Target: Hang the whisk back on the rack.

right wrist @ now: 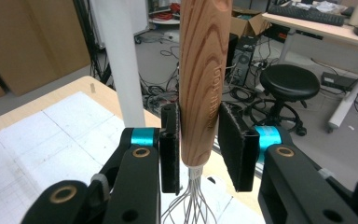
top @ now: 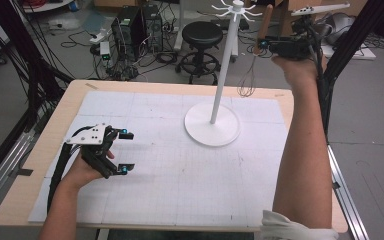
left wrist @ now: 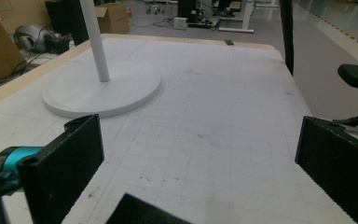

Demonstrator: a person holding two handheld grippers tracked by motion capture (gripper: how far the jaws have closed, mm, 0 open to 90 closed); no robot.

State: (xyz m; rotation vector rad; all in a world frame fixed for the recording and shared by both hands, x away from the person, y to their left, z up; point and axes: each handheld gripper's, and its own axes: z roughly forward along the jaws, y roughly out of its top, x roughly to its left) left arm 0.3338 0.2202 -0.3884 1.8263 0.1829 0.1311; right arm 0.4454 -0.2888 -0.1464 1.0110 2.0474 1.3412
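My right gripper is raised beyond the table's far right corner, shut on the wooden handle of a whisk. The whisk stands upright, and its wire loops hang below the jaws. A white hook stand rises beside it, with a thin pole, a round base on the mat and short hooks at the top. In the right gripper view the pole stands just left of the handle. My left gripper rests low over the mat's left side, open with nothing between its jaws, pointing toward the base.
A white gridded mat covers the wooden table. Behind the table are a black stool, computer towers and loose cables on the floor. Black frame bars rise at the right side.
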